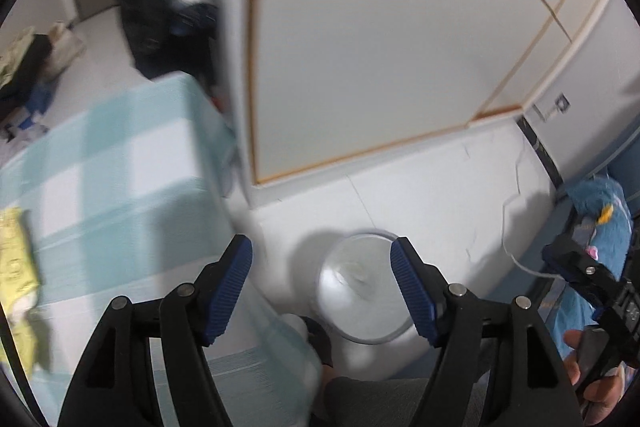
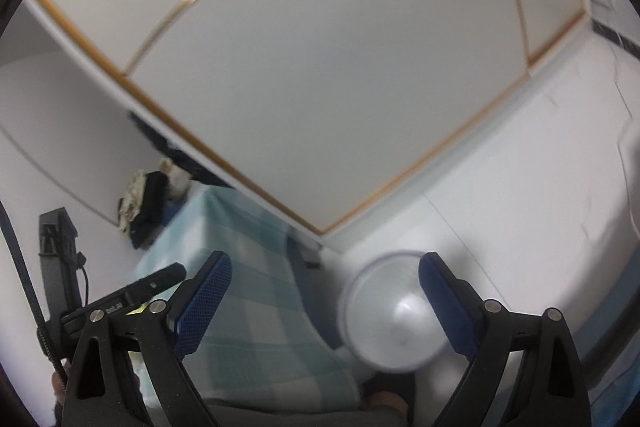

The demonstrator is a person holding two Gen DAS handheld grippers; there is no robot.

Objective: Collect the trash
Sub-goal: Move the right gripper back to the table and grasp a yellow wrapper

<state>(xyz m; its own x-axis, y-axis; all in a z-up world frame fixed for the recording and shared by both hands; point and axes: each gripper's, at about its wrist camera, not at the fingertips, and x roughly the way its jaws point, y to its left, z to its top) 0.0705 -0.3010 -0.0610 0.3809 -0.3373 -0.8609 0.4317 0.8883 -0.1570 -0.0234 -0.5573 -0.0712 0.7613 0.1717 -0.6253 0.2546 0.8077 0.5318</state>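
Both hand-held grippers, left (image 1: 322, 291) and right (image 2: 325, 303), gape wide and empty above the bin (image 1: 362, 291); the yellow wrapper (image 1: 16, 267) on the surface (image 1: 120, 155) looks light, crinkly, best pinched at an edge.

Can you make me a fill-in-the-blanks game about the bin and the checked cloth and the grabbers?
1. The round white trash bin stands on the ____.
2. The table's checked cloth is white and light ____.
3. The left gripper and the right gripper each have their jaws ____, holding nothing.
4. The pads on the gripper fingers are coloured ____.

Missing words: floor; blue; open; blue
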